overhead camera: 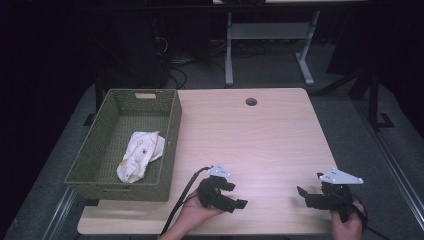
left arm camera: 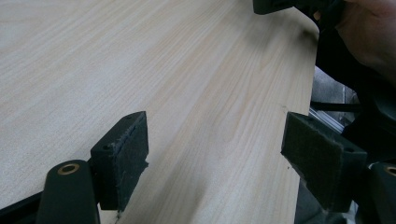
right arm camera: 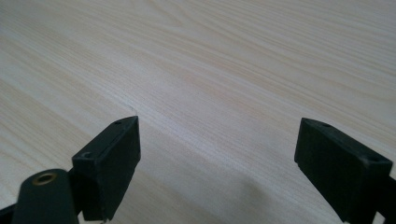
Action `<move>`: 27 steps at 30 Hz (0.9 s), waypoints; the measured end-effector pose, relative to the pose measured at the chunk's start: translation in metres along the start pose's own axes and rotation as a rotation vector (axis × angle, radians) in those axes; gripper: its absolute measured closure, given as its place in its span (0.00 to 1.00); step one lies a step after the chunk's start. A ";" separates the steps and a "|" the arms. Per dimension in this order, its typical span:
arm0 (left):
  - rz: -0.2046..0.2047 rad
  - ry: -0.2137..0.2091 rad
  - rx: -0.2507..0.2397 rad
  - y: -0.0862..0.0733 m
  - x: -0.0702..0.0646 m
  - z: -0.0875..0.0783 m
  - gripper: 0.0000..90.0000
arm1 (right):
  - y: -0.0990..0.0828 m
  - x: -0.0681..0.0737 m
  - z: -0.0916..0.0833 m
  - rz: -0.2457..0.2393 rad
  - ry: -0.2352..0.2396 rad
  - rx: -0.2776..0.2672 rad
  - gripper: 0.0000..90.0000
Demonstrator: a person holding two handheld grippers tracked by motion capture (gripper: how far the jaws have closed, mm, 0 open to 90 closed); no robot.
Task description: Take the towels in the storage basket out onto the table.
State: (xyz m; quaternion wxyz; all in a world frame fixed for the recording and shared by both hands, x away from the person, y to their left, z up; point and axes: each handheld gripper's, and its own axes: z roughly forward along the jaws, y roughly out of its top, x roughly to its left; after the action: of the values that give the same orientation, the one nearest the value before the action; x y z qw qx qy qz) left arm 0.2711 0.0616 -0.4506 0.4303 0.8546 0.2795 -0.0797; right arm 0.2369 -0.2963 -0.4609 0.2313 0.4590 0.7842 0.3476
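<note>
A green woven basket [overhead camera: 170, 131] stands at the table's left side, and a crumpled white cloth [overhead camera: 140, 155] lies inside it. My left gripper [overhead camera: 233, 195] rests low at the front of the table, right of the basket, jaws wide apart over bare wood [left arm camera: 215, 154]. Its felt-lined pads [left arm camera: 131, 154] hold nothing. My right gripper [overhead camera: 306, 196] sits near the front right corner, also open above the tabletop [right arm camera: 218, 154], with nothing between its fingers [right arm camera: 114, 158]. A hand holds each gripper from the near edge.
The light wooden table [overhead camera: 260, 140] has a round cable hole [overhead camera: 251, 101] near its far edge. Beyond it stands the white frame [overhead camera: 270, 40] of another desk on a grey floor. The right hand [left arm camera: 369, 32] shows at the left gripper view's top right.
</note>
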 end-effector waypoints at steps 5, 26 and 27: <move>0.003 0.027 -0.006 0.001 0.002 -0.002 0.25 | -0.001 0.002 -0.002 -0.001 0.006 -0.008 0.16; 0.041 0.054 -0.026 0.042 0.008 -0.028 0.21 | 0.000 0.000 0.002 -0.001 -0.009 0.009 0.16; 0.044 0.058 -0.023 0.045 0.008 -0.029 0.21 | 0.000 0.000 0.002 0.002 -0.009 0.009 0.16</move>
State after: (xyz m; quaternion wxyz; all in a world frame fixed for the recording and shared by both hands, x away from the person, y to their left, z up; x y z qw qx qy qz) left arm 0.2994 0.0661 -0.4044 0.4337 0.8574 0.2738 -0.0424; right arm 0.2385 -0.2955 -0.4621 0.2322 0.4626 0.7842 0.3422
